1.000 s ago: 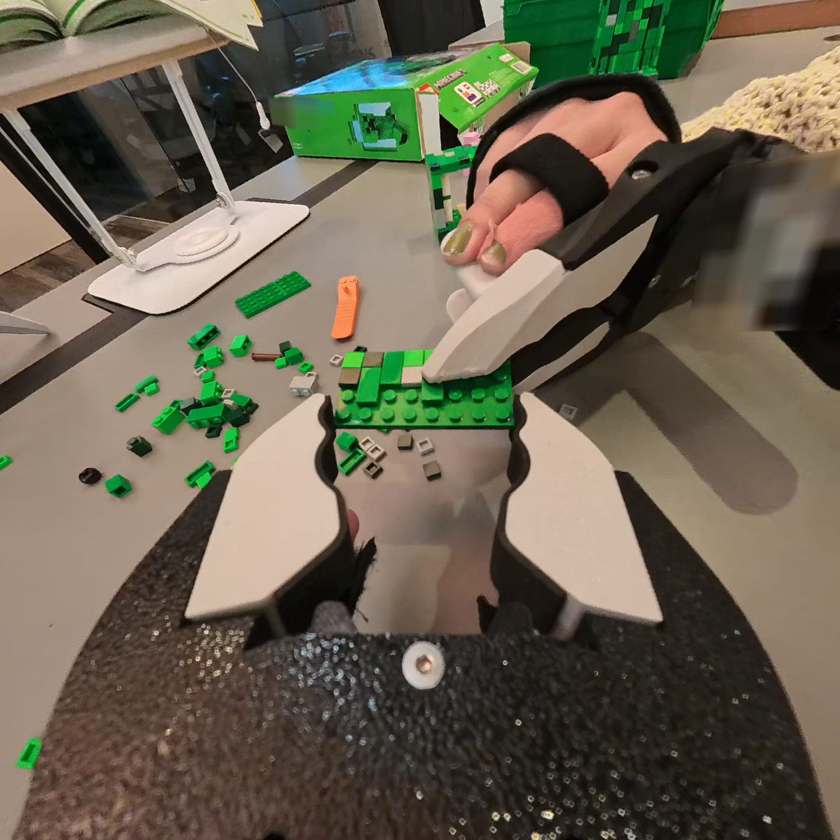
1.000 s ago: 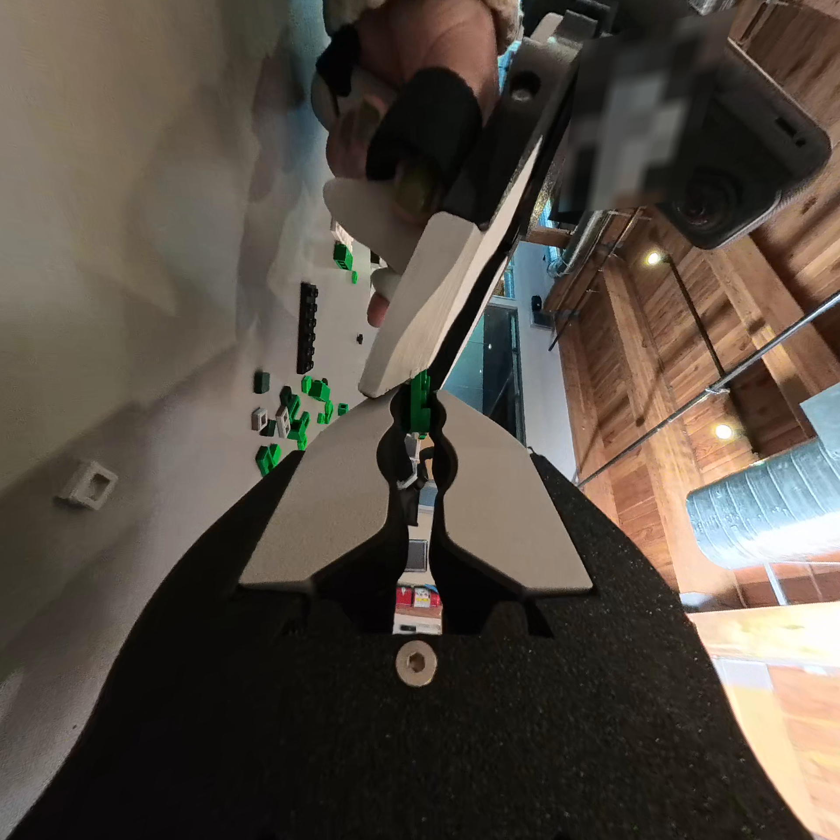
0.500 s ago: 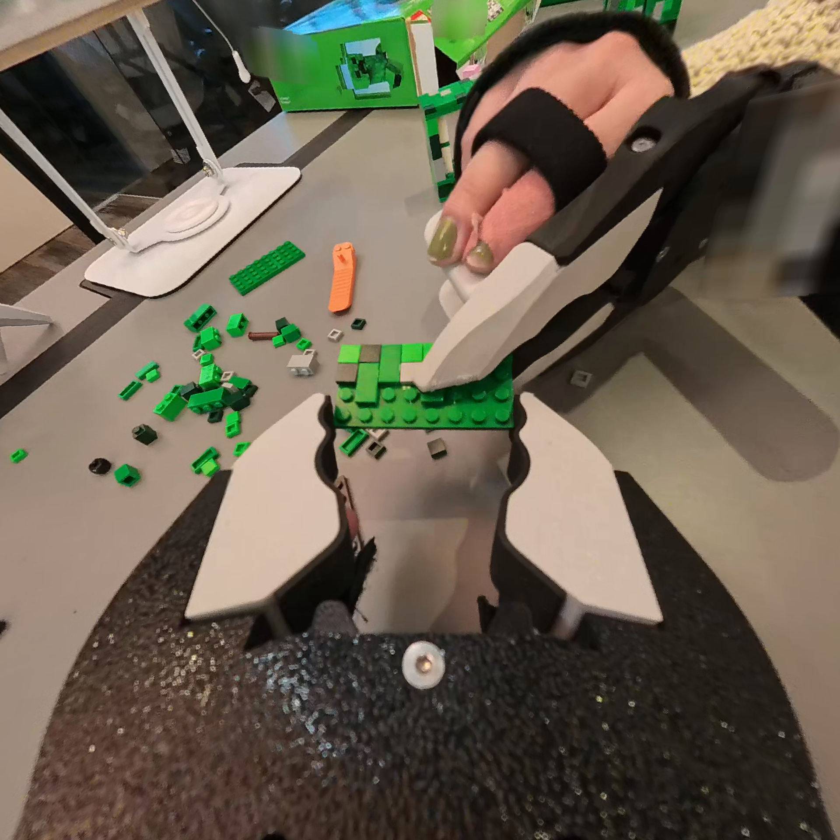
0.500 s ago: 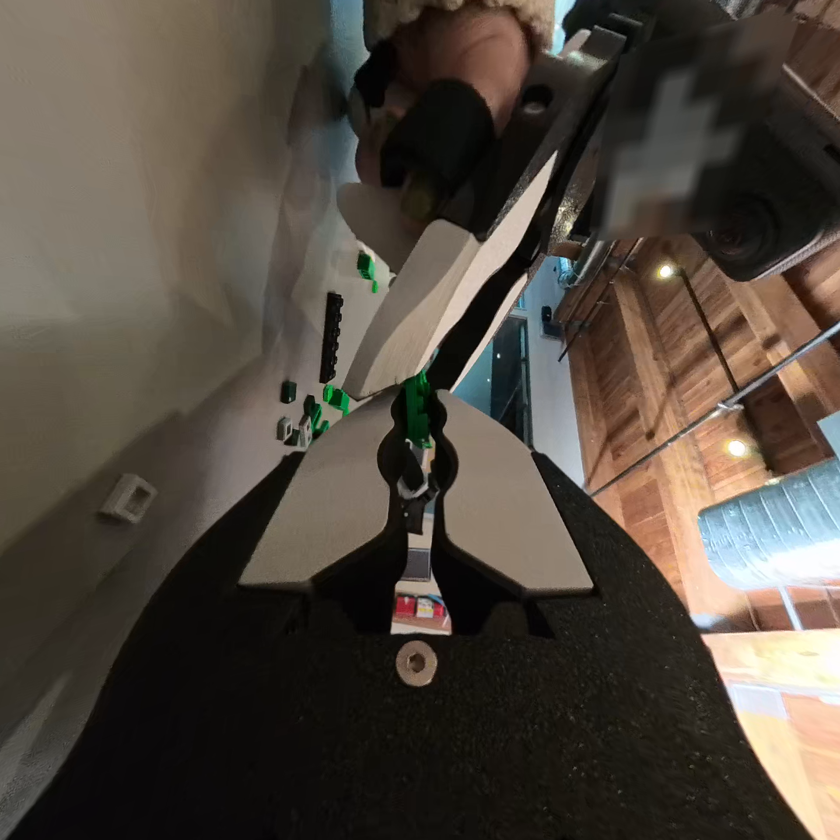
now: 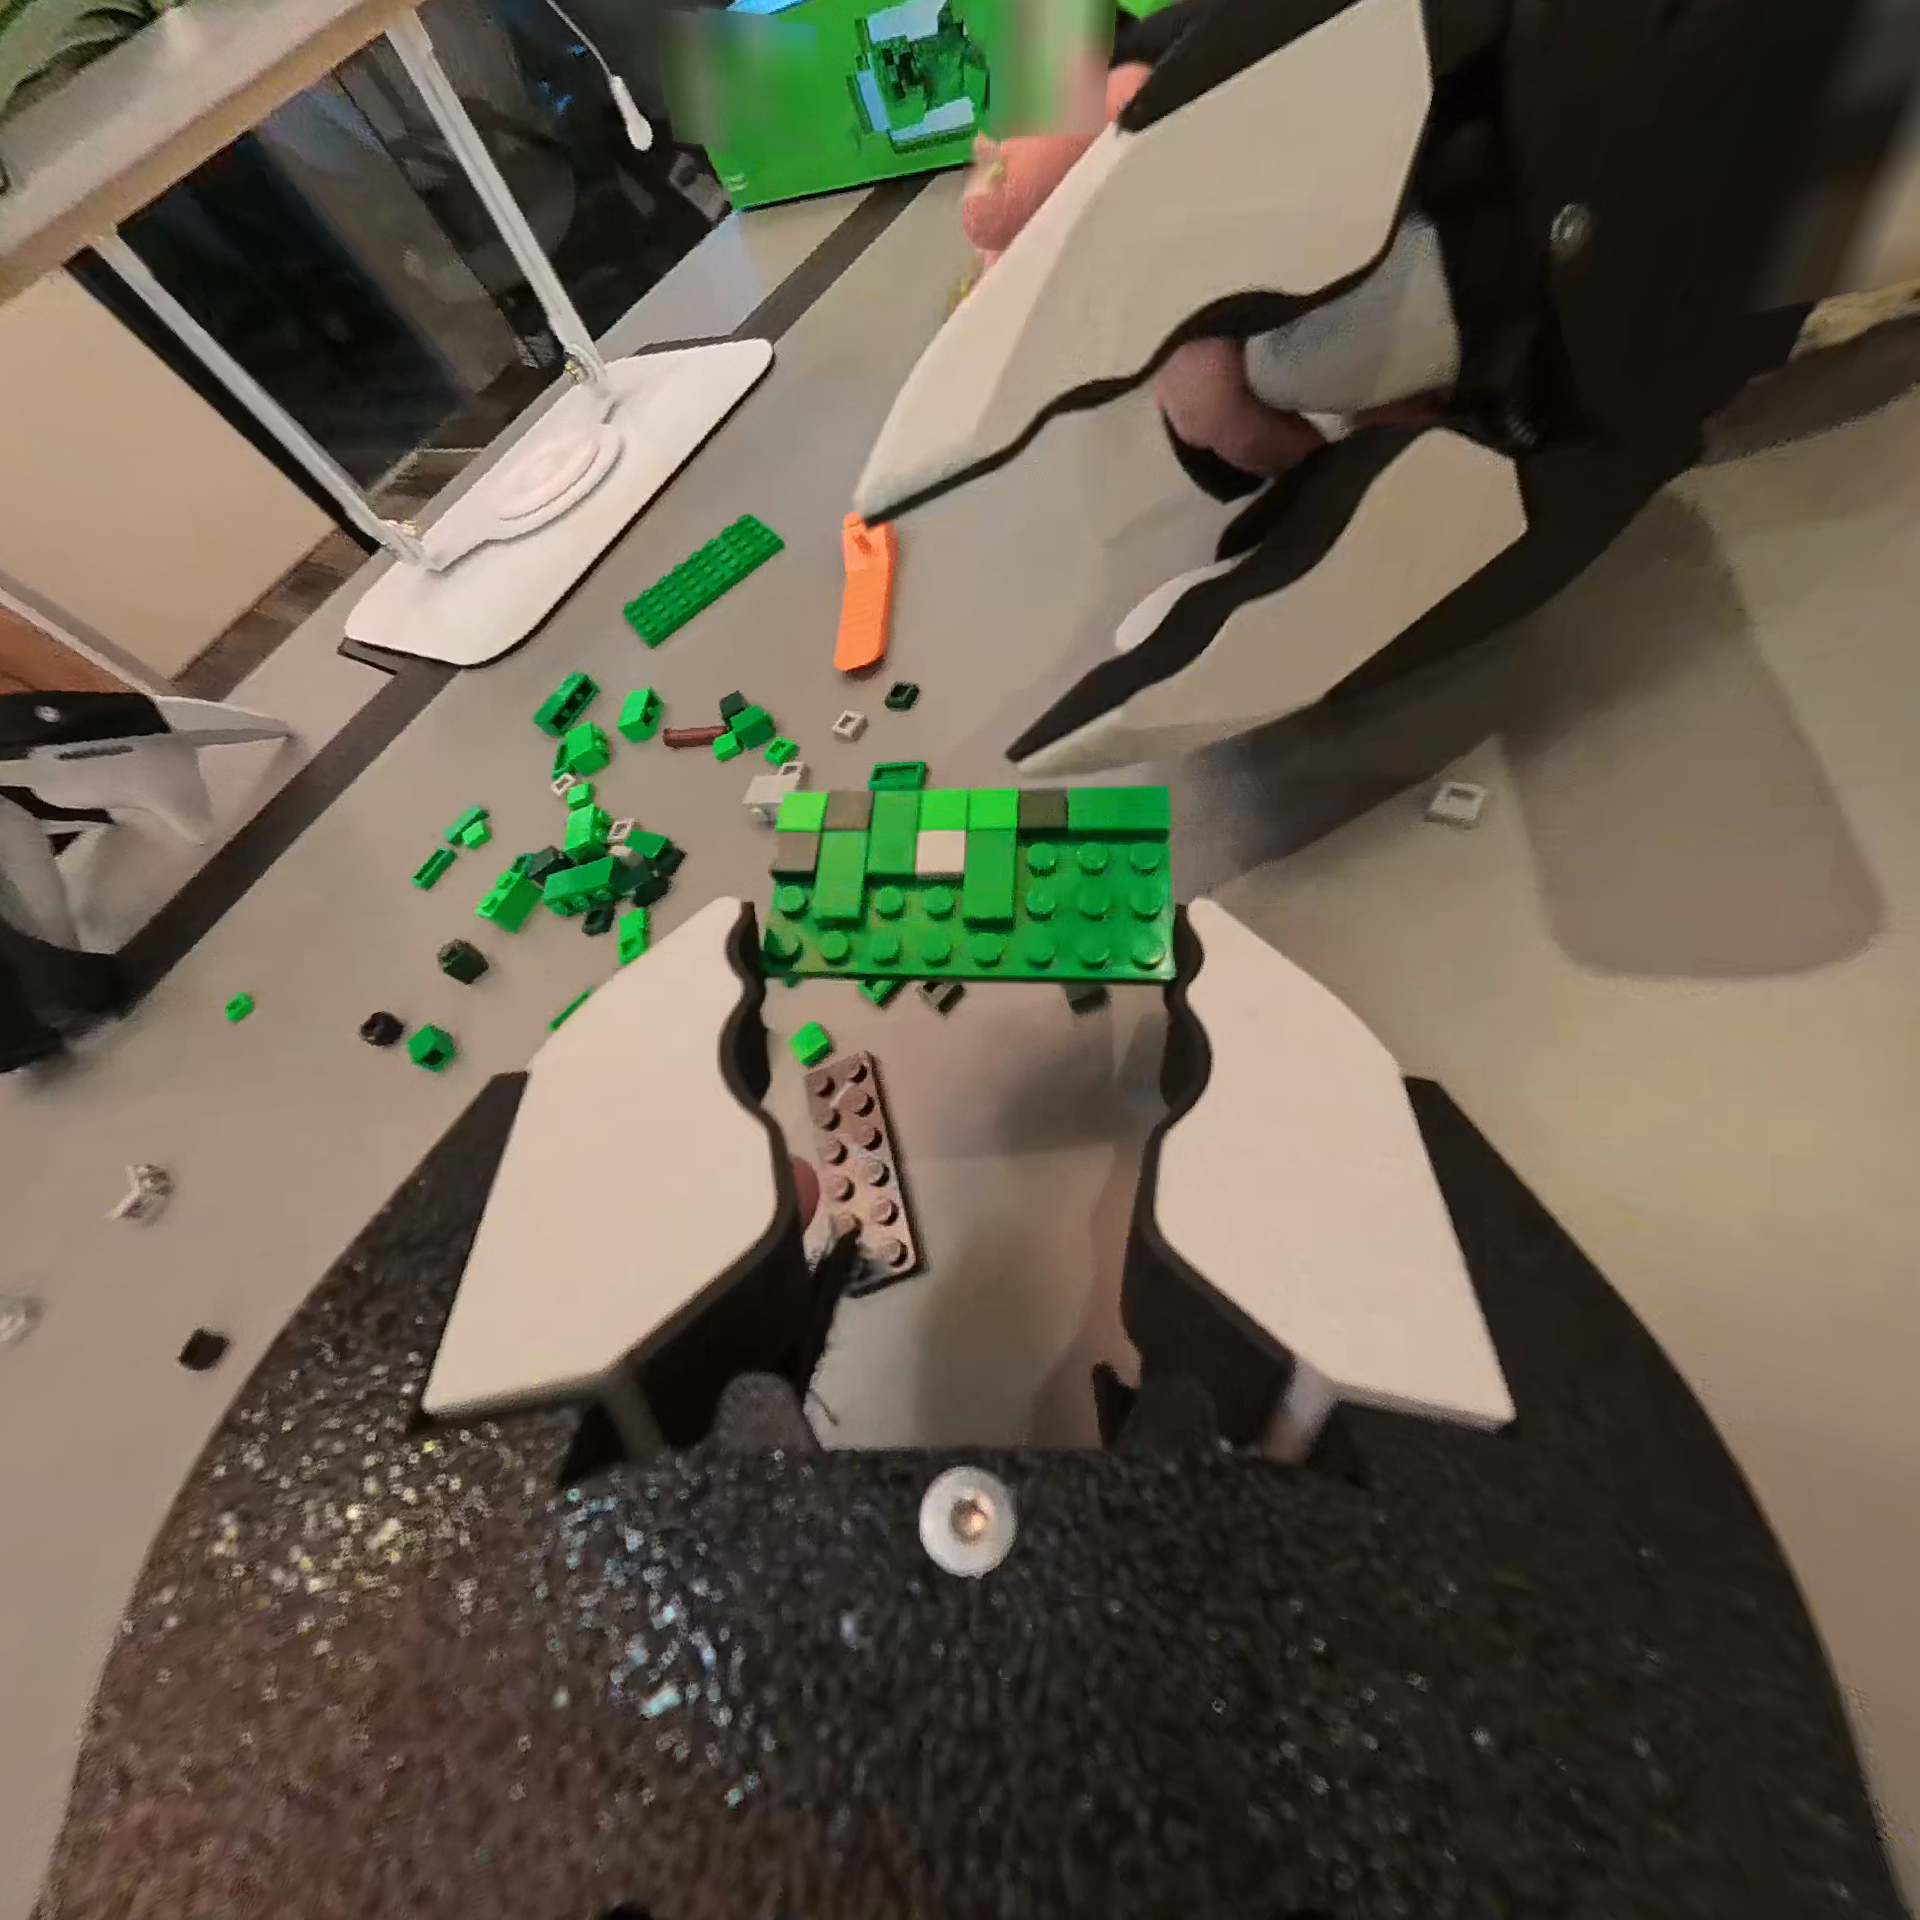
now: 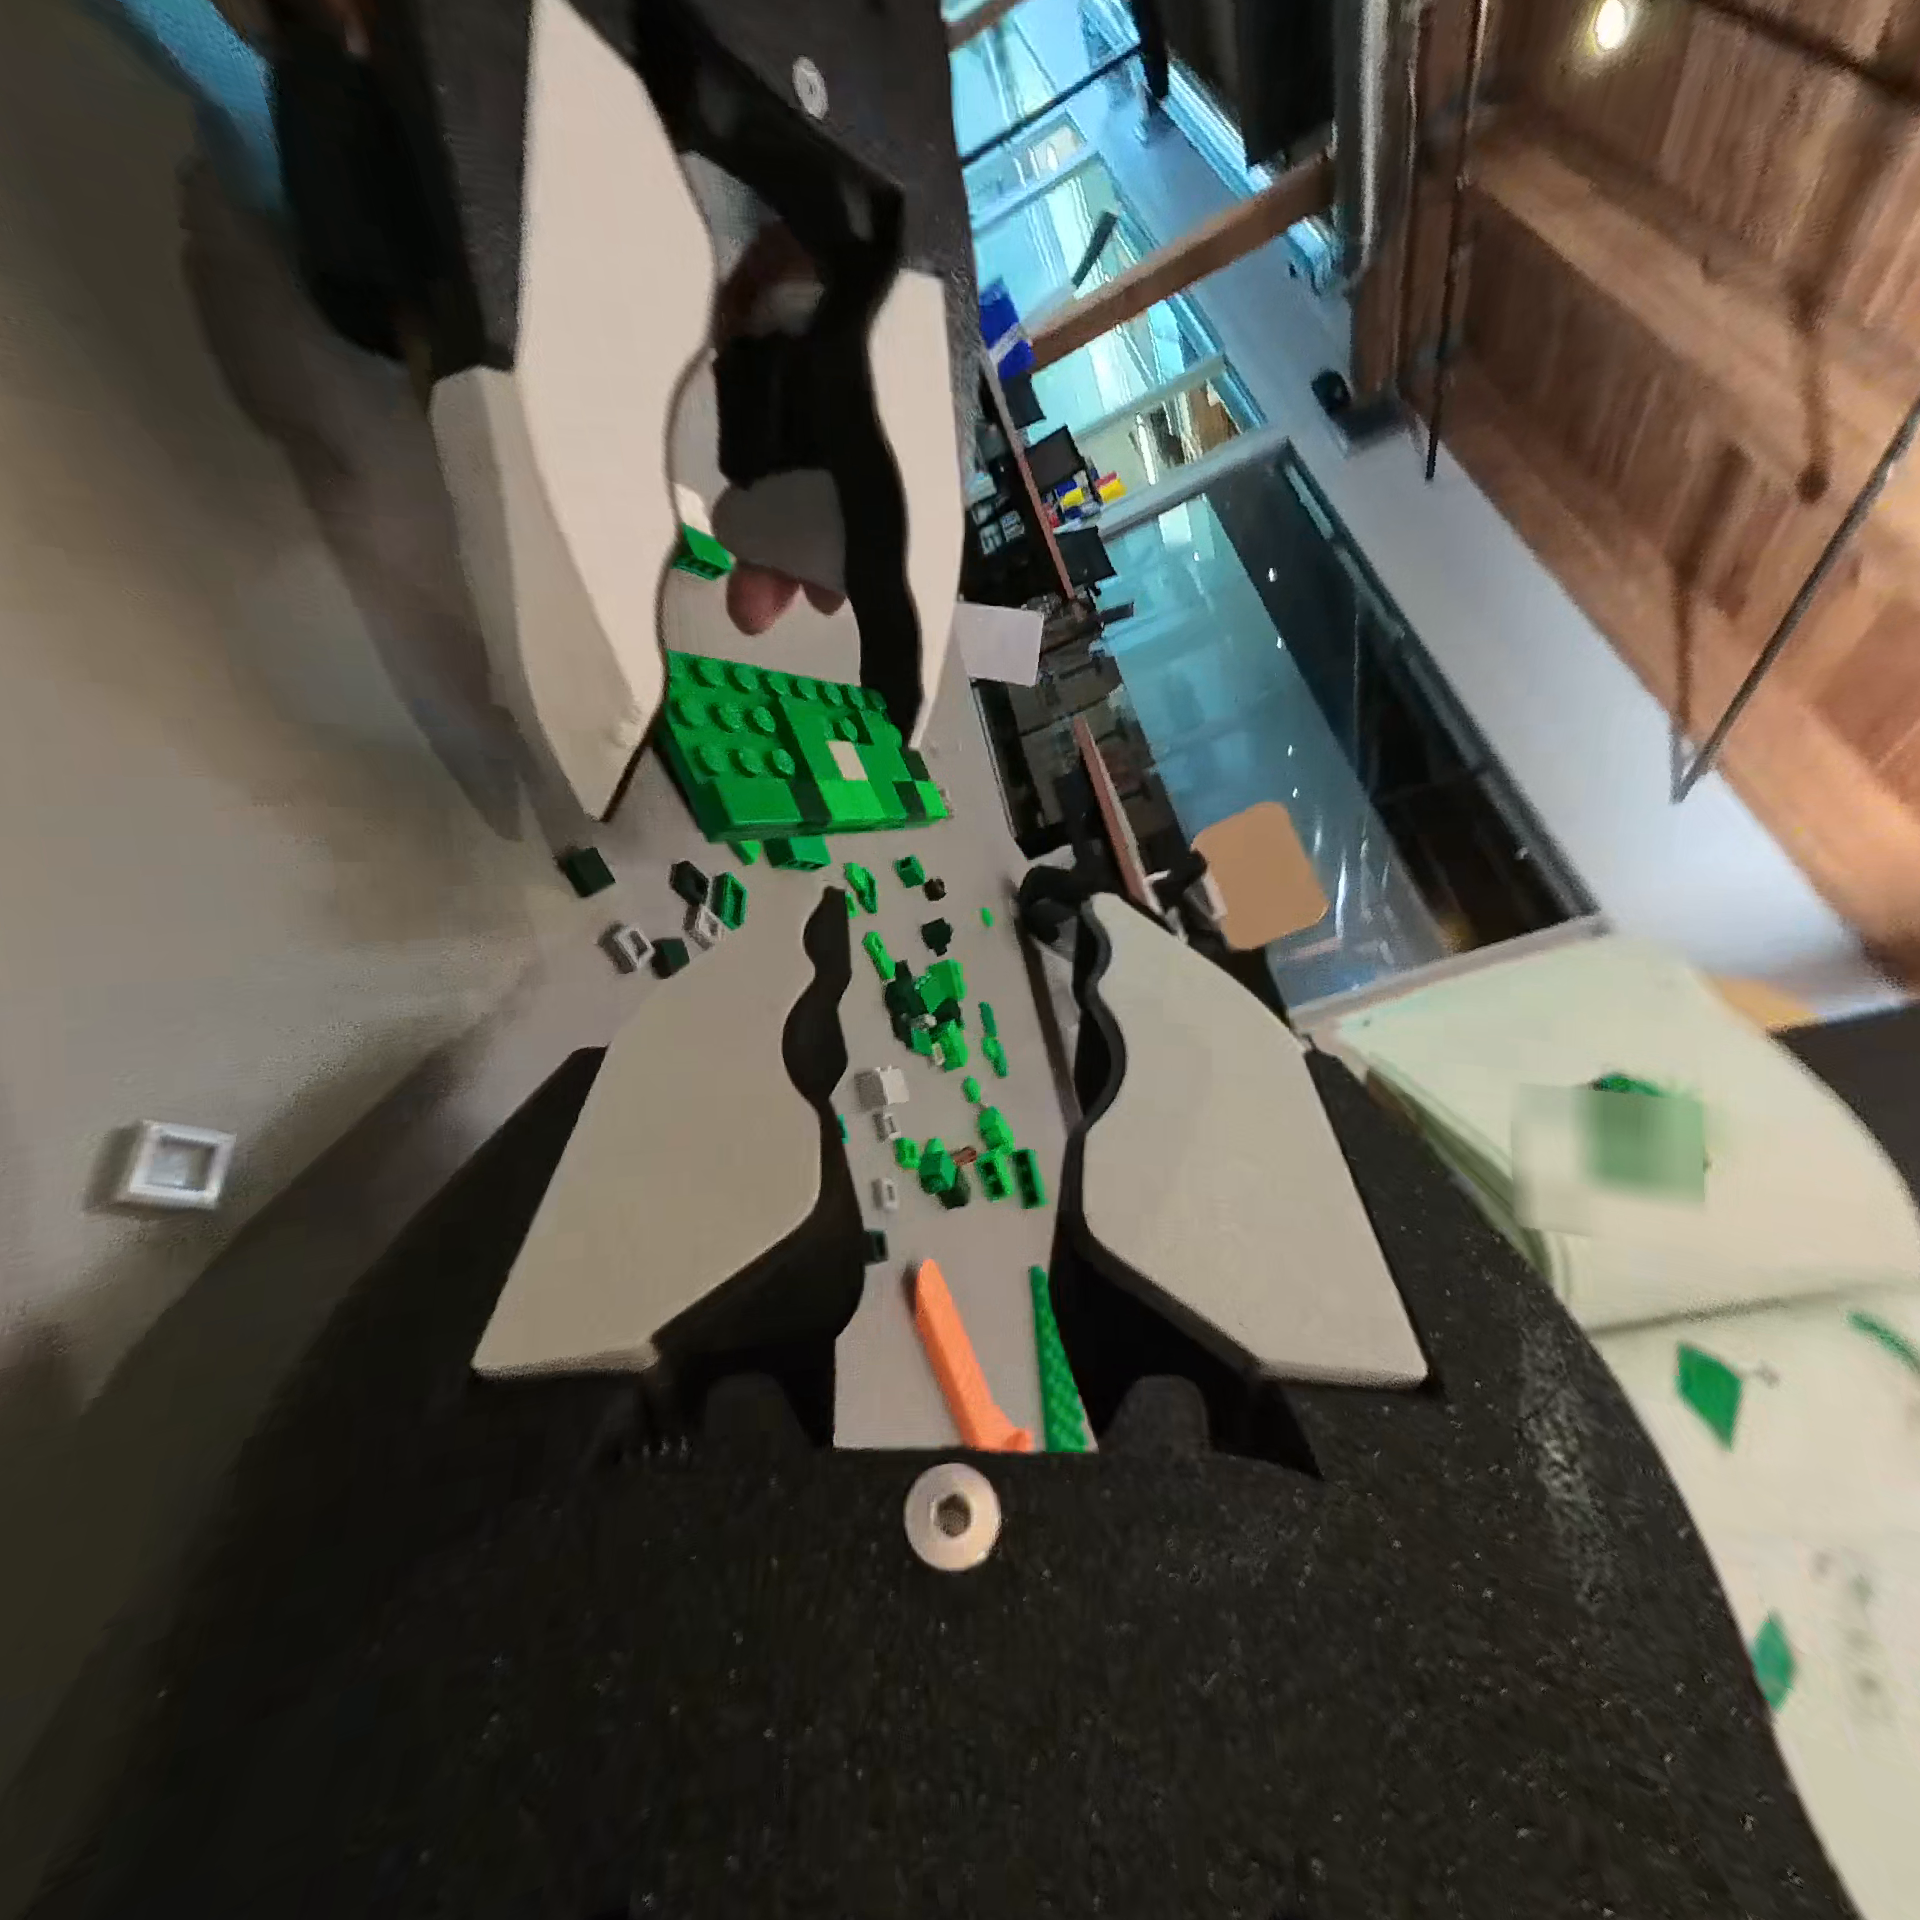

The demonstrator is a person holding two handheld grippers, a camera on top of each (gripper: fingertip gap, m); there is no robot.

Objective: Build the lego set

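A green studded plate (image 5: 1081, 914) has green, grey and white flat tiles on its far rows. My left gripper (image 5: 966, 940) is shut on its two short ends and holds it a little above the grey table. My right gripper (image 5: 940, 634) is open and empty, up and behind the plate, apart from it. In the right wrist view my right gripper (image 6: 961, 914) is open over loose bricks (image 6: 945, 1008), with the plate (image 6: 727, 748) beyond in the left gripper's fingers (image 6: 582, 623).
A pile of small green bricks (image 5: 582, 862) lies left of the plate. An orange brick separator (image 5: 865, 597), a long green plate (image 5: 701, 580) and a white lamp base (image 5: 561, 499) lie behind. A brown plate (image 5: 862, 1164) lies under my left gripper. An open booklet (image 6: 1662, 1299) is on the right.
My right gripper was shut and pressing down on the plate's far rows; it has opened and drawn up and back from the plate. My left gripper still holds the plate.
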